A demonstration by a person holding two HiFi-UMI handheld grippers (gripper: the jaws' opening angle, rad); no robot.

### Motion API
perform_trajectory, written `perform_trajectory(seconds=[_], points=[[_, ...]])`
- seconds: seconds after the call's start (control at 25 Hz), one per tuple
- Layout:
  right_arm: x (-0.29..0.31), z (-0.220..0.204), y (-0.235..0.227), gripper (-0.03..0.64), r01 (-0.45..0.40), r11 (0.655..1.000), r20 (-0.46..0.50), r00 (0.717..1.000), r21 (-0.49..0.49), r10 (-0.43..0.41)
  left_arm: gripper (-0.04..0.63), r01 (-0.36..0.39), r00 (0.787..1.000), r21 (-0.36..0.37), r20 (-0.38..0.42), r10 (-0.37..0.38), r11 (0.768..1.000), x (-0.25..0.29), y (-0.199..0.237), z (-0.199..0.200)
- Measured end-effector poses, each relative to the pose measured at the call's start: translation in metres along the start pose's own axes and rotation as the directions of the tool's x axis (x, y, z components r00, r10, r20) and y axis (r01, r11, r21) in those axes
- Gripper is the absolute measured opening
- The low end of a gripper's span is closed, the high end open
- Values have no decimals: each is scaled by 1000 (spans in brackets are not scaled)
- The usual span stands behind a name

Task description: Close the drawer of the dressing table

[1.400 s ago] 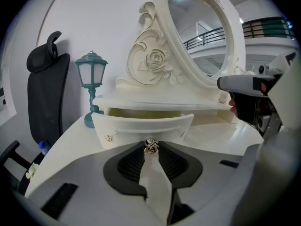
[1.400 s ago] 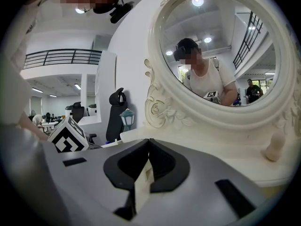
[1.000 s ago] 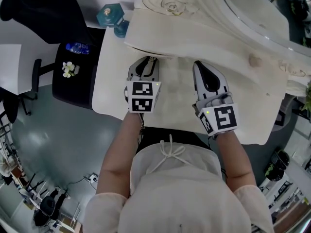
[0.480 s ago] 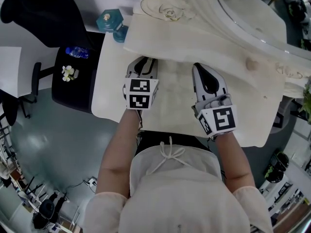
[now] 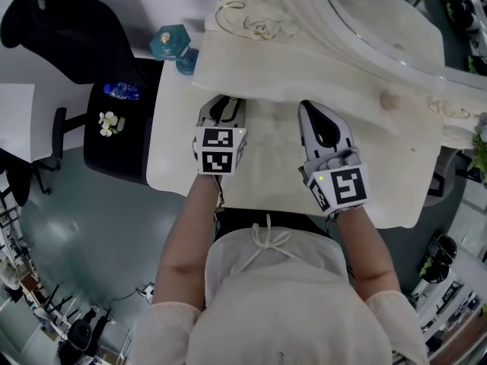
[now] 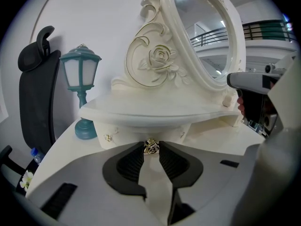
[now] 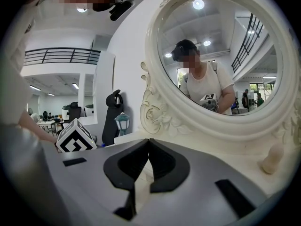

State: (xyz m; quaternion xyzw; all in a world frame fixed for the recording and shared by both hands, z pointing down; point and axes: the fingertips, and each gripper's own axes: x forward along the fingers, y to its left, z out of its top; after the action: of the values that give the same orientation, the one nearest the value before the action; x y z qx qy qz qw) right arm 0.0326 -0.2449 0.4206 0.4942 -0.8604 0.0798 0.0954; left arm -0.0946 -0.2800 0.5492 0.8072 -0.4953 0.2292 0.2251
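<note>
Under the carved shelf [image 6: 141, 111] of the dressing table [image 5: 380, 181], the small drawer [image 6: 162, 134] faces the left gripper [image 6: 151, 148] head-on. Its gold knob [image 6: 151, 146] sits right between the tips of the two ribbed jaws. The jaws stand narrow and each tip meets a side of the knob, so the claw is holding it. How far the drawer is pulled out cannot be told. From the head view, the left gripper [image 5: 225, 102] reaches in beneath the shelf edge, which hides the drawer and knob there.

The right gripper [image 5: 310, 106] lies just beside it over the cream table top, apart from the drawer. In the right gripper view its jaws [image 7: 149, 143] are closed tip to tip with nothing between them, pointing towards the oval mirror [image 7: 221, 55].

A teal lamp [image 6: 82, 93] stands on the table's left end, with a black office chair [image 6: 35, 102] behind it.
</note>
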Motion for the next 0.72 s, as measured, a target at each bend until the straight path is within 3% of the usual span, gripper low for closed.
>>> perform_trajectory(seconds=[0.12, 0.16, 0.24, 0.56, 0.72], points=[[-2, 2, 3, 6, 8, 1000, 1, 1000, -1, -8, 123, 31, 1000, -18, 5, -31, 999, -1, -2, 0], [-3, 2, 4, 6, 11, 1000, 2, 1000, -1, -11, 171, 42, 999, -31, 12, -42, 999, -1, -5, -1], [-6, 3, 7, 6, 18, 1000, 3, 1000, 0, -18, 328, 45, 998, -52, 34, -43, 998, -4, -7, -1], [-26, 6, 22, 6, 58, 998, 6, 998, 8, -58, 334, 47, 997, -33, 60, -45, 998, -39, -11, -8], [-39, 12, 31, 6, 78, 997, 18, 997, 9, -78, 334, 52, 993, 17, 106, -53, 999, -64, -14, 8]])
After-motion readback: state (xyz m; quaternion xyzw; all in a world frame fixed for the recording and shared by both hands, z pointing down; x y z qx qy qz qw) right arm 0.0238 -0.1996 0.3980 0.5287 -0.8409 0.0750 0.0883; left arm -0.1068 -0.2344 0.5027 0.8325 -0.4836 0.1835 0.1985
